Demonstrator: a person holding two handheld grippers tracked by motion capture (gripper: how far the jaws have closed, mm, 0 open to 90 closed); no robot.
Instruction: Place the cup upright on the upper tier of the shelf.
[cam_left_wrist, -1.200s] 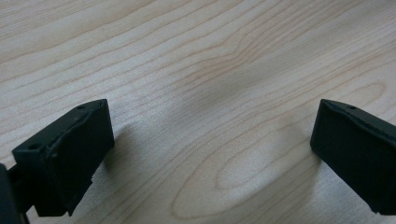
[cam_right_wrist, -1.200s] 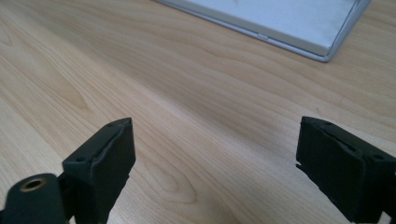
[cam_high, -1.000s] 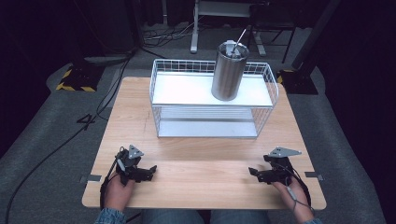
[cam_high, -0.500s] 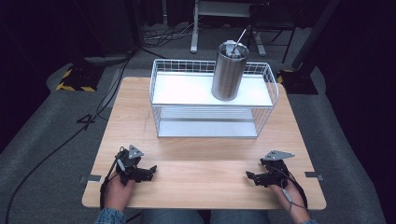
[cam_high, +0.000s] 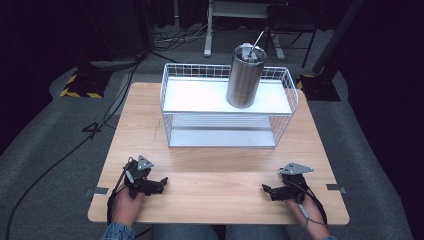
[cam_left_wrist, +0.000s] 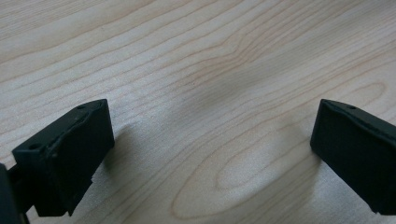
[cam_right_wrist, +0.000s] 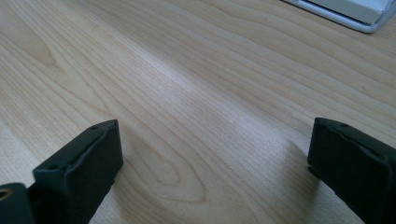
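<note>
I find both grippers' fingers wide, empty; right gripper, just opened, sits nearer the upright steel canister on the wire rack.

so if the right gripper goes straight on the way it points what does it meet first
Probably nothing soon: the right gripper points across bare table toward the left gripper, which it would meet first. Depth is uncertain.

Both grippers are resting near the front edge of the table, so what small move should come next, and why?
Probably lift the right gripper and start it toward the steel canister on the wire rack's top shelf. Its jaws have just been opening with nothing between them. The left gripper is open too, over bare wooden table. The canister stands right of the rack's middle, the right gripper's side.
</note>
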